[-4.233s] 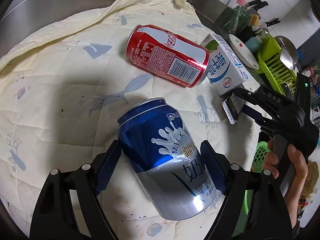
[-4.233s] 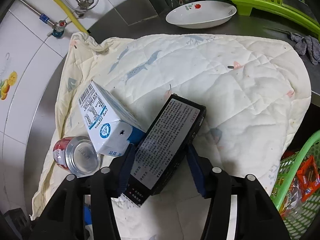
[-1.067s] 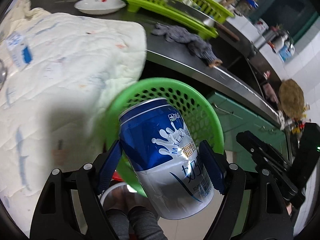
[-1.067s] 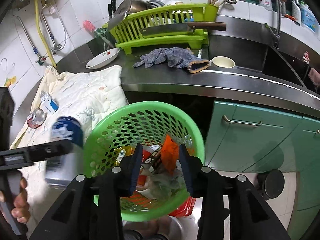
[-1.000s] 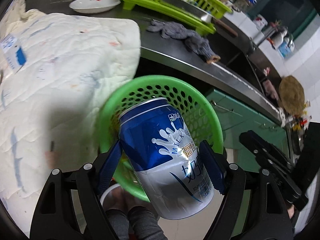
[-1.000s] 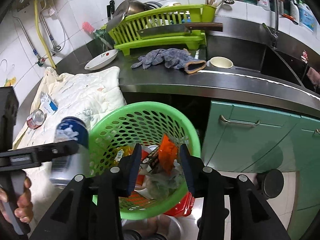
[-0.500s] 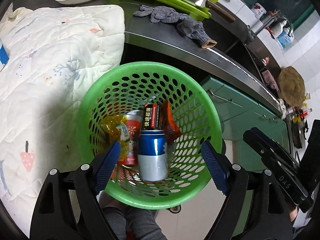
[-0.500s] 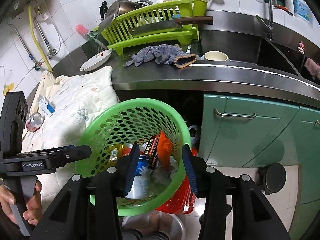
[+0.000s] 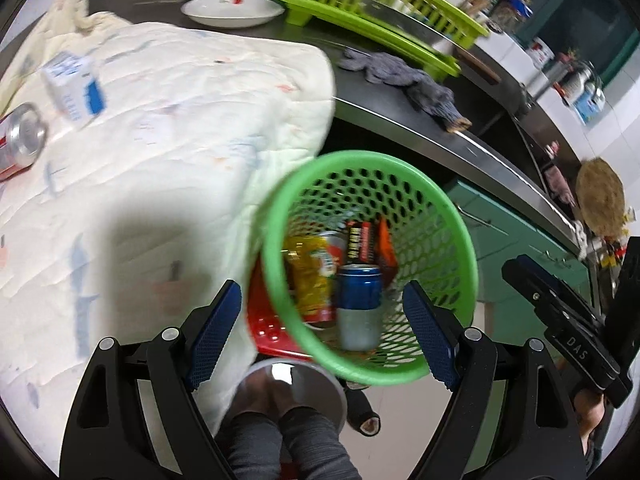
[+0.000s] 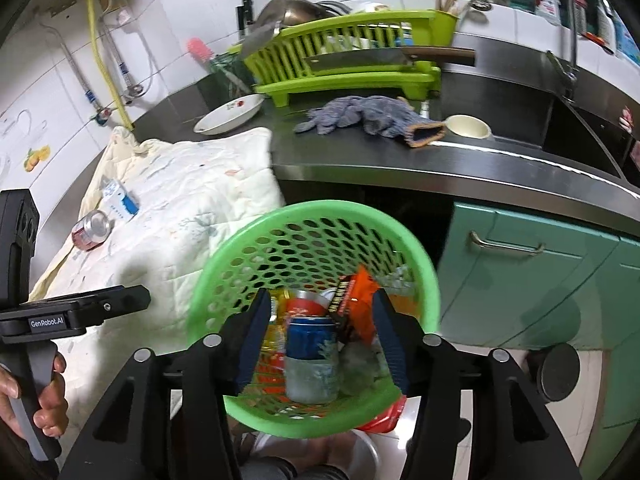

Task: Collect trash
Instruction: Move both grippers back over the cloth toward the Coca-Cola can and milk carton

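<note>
The green perforated basket (image 9: 360, 157) (image 10: 320, 206) hangs off the counter's edge. It holds the blue milk can (image 9: 358, 304) (image 10: 310, 356), a black carton, orange and yellow wrappers and a red can. My left gripper (image 9: 320, 292) hovers over the basket's near rim, open and empty. My right gripper (image 10: 320, 300) is above the basket too, its jaws opening with nothing between them. On the cream quilt (image 9: 160, 120) (image 10: 192, 200) lie a red cola can (image 9: 20, 140) (image 10: 91, 230) and a blue-white milk carton (image 9: 74, 88) (image 10: 118, 198).
On the steel counter (image 10: 480, 160) sit a white plate (image 10: 228, 114), a green dish rack (image 10: 352, 52) with a cleaver, grey gloves (image 10: 372, 118) and a cup (image 10: 468, 126). Green cabinet doors (image 10: 520, 272) are to the right. A red basket (image 9: 268, 324) and a person's legs are below.
The left gripper let the blue can drop into the basket and has shifted back towards the quilt. The right jaws have spread wider over the basket.
</note>
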